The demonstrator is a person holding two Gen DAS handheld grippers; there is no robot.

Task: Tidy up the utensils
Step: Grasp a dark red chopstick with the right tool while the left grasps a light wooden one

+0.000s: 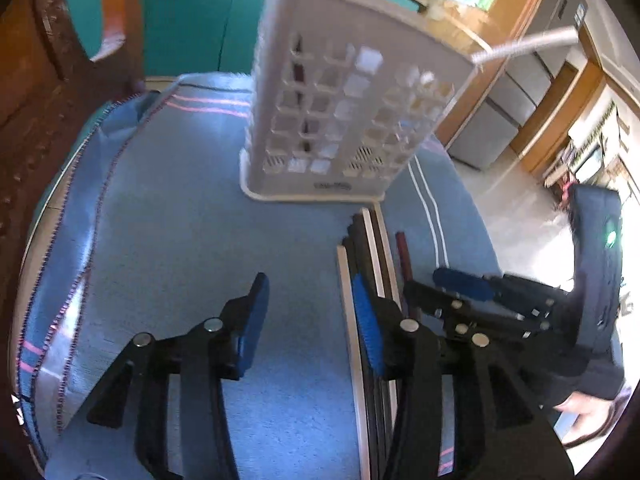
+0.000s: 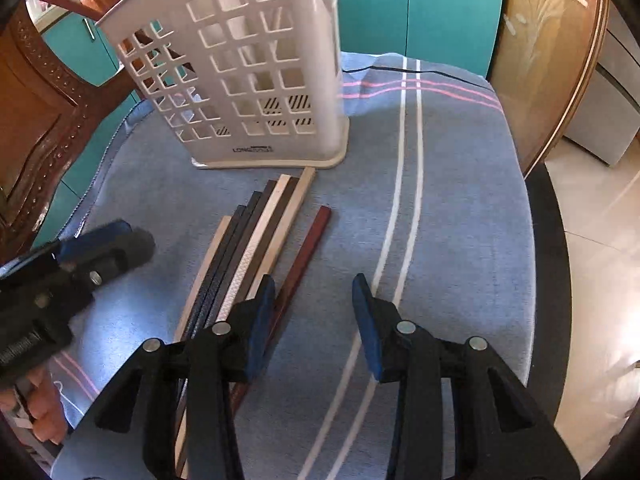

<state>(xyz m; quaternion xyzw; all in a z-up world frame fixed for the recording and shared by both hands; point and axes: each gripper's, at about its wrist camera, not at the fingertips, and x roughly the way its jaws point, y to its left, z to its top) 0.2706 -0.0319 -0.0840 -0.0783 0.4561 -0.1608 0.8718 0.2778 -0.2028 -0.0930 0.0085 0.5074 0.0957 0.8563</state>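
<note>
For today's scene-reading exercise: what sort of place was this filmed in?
Most likely a home kitchen or dining area: teal cabinet doors stand behind a table under a blue striped cloth, with a carved wooden chair and a white utensil holder.

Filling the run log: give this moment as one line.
left gripper: open, empty | right gripper: open, empty | chopsticks: flat on cloth | holder: upright

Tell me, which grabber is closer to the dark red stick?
Right. The right gripper hangs just over the dark red stick, its left finger nearly above it. The left gripper sits across the bundle of sticks, further off.
</note>
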